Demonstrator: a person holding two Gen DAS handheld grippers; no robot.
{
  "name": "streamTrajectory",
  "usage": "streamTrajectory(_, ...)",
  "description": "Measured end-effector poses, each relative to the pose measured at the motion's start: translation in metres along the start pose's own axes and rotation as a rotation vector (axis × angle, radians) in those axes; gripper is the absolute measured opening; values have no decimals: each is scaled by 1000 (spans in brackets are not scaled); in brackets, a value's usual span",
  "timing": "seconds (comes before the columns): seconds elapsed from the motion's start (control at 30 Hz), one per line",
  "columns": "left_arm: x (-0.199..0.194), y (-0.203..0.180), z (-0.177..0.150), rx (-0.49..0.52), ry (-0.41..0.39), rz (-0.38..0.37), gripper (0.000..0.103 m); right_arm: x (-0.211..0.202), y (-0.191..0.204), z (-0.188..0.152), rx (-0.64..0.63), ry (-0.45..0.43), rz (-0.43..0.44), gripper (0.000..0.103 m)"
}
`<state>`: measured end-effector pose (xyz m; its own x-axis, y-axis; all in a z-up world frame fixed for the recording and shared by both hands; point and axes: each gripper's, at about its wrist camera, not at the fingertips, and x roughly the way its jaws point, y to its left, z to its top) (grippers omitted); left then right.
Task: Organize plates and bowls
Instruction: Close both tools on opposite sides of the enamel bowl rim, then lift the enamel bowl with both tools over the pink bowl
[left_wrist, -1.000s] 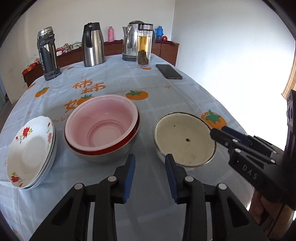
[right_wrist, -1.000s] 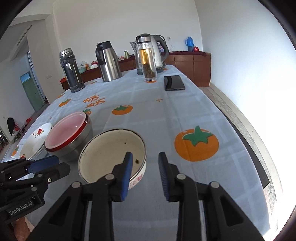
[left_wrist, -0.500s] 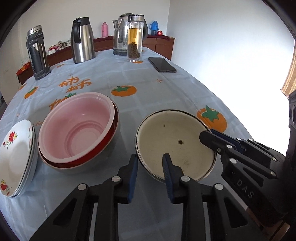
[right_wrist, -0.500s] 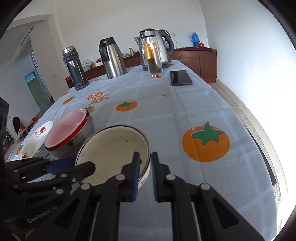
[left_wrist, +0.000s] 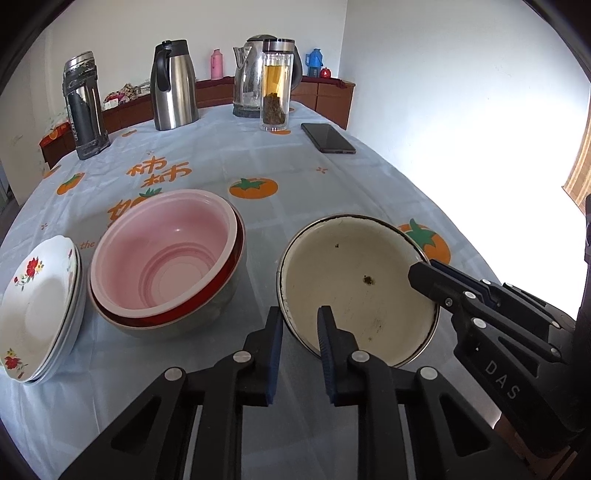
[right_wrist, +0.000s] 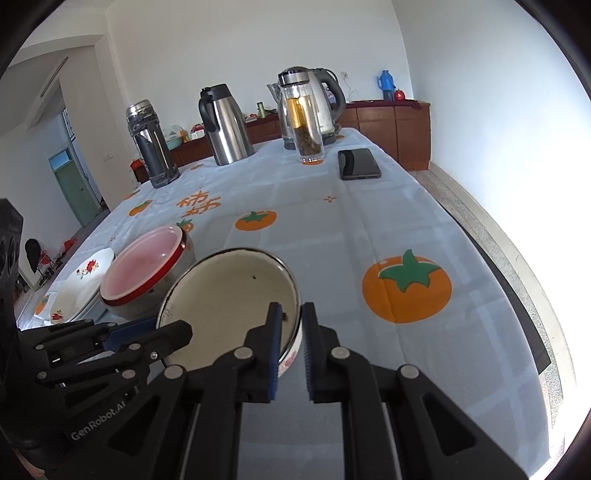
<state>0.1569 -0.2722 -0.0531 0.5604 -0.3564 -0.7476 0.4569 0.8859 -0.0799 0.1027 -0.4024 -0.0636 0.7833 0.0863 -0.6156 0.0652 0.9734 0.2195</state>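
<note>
A cream enamel bowl (left_wrist: 354, 280) is tilted above the tablecloth, held by both grippers. My left gripper (left_wrist: 300, 325) is shut on its near-left rim. My right gripper (right_wrist: 289, 325) is shut on its right rim, and shows in the left wrist view (left_wrist: 428, 273). A pink bowl nested in a red-rimmed steel bowl (left_wrist: 162, 254) stands just left of it, also in the right wrist view (right_wrist: 142, 273). A stack of floral white plates (left_wrist: 37, 310) lies at the far left, also in the right wrist view (right_wrist: 85, 280).
A black phone (left_wrist: 327, 137), a glass tea bottle (left_wrist: 274, 88), a kettle (left_wrist: 247, 77), a steel carafe (left_wrist: 171, 85) and a grey thermos (left_wrist: 83, 105) stand at the far end of the table. The table's right edge (right_wrist: 491, 280) drops to the floor.
Both grippers closed onto the cream bowl's rim from opposite sides. The bowl has lifted and tilted, and sits nearer the pink bowl.
</note>
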Motion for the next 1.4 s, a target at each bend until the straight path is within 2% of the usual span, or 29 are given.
streamTrajectory(0.4,-45,14,8,-22,-93,8,21,-29,25,17,-28,-50,45,11)
streamTrajectory(0.57,-64,27,14,-31,-151,44,21,-35,50,30,-75,-79,58,12)
streamTrajectory(0.73,-67,49,19,-73,-159,55,21,-39,73,47,-120,-116,80,12)
streamTrajectory(1.0,-73,76,29,-122,-184,85,21,-23,103,67,-174,-124,96,12)
streamTrajectory(1.4,-59,102,43,-137,-160,127,21,14,115,83,-180,-51,115,12)
